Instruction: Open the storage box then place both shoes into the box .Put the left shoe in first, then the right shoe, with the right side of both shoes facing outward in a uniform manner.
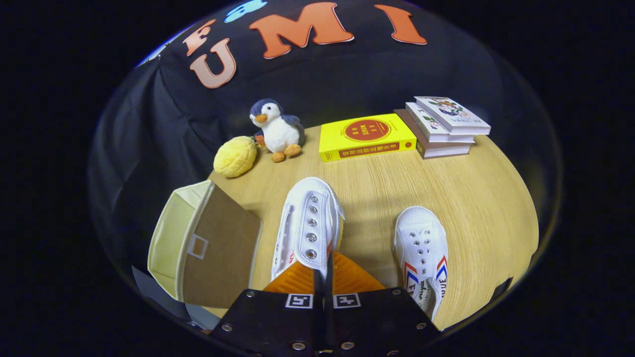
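The gripper [323, 270] pinches the heel of a white shoe [307, 225]; the other shoe [423, 253] lies beside it, the storage box [206, 243] at the tabletop [476, 198] edge.

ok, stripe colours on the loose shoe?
Red and blue stripes on the white shoe, clear in gripper view.

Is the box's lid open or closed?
Closed, it looks like. The storage box left of the gripper has its brown flap with the pull tab flat over the opening; both shoes remain outside on the table.

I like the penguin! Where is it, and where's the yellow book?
penguin [279, 130]: gripper view, on its white belly.
yellow book [366, 136]: gripper view, on its front cover.
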Tool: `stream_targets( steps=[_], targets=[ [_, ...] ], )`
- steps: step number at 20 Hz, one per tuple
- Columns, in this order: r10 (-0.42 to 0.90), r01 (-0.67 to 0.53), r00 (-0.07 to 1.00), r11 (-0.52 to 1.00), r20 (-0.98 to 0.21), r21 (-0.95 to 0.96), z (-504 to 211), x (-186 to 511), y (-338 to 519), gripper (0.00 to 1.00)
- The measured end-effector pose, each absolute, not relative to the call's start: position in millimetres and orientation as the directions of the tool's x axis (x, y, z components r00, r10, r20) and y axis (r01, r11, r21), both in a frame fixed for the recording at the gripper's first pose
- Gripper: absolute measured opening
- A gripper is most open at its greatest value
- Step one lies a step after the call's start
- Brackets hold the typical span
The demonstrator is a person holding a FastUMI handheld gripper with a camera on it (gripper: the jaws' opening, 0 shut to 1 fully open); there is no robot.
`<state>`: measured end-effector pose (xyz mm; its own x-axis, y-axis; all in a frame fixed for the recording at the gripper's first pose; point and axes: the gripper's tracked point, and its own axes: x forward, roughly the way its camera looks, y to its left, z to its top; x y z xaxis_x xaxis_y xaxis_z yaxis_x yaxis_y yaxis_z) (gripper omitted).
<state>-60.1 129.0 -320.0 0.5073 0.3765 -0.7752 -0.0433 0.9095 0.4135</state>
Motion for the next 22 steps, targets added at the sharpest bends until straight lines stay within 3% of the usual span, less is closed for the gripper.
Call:
stream_targets(
  steps=[6, 11, 16, 22],
  targets=[
    [0.469, -0.109, 0.528, 0.865, -0.708, 0.49, -228.2, -39.4, 191.8, 0.0],
    [0.564, -0.188, 0.47, 0.816, -0.679, 0.547, -185.3, -46.6, 271.4, 0.01],
    [0.574, -0.197, 0.357, 0.817, -0.737, 0.542, -211.3, -69.0, 339.2, 0.01],
    [0.518, -0.086, 0.209, 0.855, -0.829, 0.512, -276.4, -92.3, 393.8, 0.01]
  ],
)
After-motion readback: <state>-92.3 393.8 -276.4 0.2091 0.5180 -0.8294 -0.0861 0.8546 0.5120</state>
